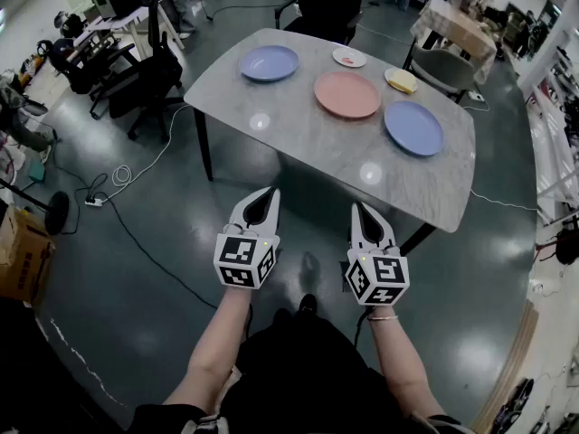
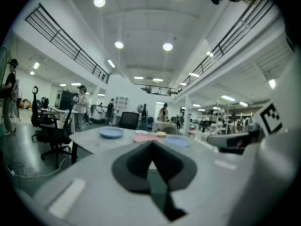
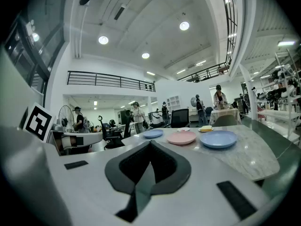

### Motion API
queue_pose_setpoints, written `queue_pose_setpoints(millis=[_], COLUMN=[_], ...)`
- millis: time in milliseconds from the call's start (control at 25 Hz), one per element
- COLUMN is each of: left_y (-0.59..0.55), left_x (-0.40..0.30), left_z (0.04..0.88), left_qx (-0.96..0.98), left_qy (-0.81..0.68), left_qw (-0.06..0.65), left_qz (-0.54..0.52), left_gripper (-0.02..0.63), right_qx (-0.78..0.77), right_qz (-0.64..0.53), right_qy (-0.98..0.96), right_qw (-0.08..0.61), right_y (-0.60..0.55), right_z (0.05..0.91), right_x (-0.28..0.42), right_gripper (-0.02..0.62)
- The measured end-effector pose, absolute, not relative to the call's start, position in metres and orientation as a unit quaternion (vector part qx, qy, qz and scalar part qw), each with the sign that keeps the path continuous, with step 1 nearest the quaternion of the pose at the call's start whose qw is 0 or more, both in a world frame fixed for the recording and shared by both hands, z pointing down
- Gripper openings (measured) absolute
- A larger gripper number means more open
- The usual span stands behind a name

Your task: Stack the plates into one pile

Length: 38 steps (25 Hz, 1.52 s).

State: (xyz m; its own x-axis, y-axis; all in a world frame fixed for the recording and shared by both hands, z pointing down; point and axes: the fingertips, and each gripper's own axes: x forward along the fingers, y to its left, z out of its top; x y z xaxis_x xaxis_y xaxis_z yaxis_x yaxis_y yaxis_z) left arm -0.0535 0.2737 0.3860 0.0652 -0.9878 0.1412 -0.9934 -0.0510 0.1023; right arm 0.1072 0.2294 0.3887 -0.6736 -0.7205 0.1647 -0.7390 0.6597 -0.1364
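Five plates (image 1: 347,94) lie apart on the table (image 1: 298,152) at upper centre. Left gripper (image 1: 269,192) and right gripper (image 1: 360,209), lower centre, are closed and empty: open one before sliding under a rim.

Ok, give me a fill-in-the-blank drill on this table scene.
The table holds ___ plates, none stacked. The large plate between the far blue plate and the near blue plate is ___. The left gripper and right gripper both have jaws ___, holding nothing.
Missing: five; pink; shut.
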Motion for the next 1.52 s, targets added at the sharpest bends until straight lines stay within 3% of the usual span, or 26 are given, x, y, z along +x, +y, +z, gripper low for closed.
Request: queue_pose_setpoints(millis=[640, 920, 1000, 1520], left_y=[0.248, 0.235, 0.232, 0.191], left_x=[-0.062, -0.062, -0.061, -0.080], left_z=[0.392, 0.390, 0.390, 0.398], left_qx=[0.699, 0.696, 0.696, 0.692], left_qy=[-0.709, -0.713, -0.713, -0.716], left_qw=[0.087, 0.085, 0.084, 0.090], left_qz=[0.022, 0.024, 0.027, 0.032], left_gripper=[0.012, 0.083, 0.091, 0.121], right_qx=[0.393, 0.384, 0.382, 0.374], right_qz=[0.100, 0.104, 0.112, 0.128], right_qy=[-0.914, -0.917, -0.917, -0.918], right_qw=[0.026, 0.028, 0.029, 0.044], right_y=[0.194, 0.179, 0.175, 0.138], right_z=[0.386, 0.387, 0.389, 0.400], right_x=[0.112, 0.114, 0.116, 0.103], right_gripper=[0.006, 0.012, 0.070, 0.138])
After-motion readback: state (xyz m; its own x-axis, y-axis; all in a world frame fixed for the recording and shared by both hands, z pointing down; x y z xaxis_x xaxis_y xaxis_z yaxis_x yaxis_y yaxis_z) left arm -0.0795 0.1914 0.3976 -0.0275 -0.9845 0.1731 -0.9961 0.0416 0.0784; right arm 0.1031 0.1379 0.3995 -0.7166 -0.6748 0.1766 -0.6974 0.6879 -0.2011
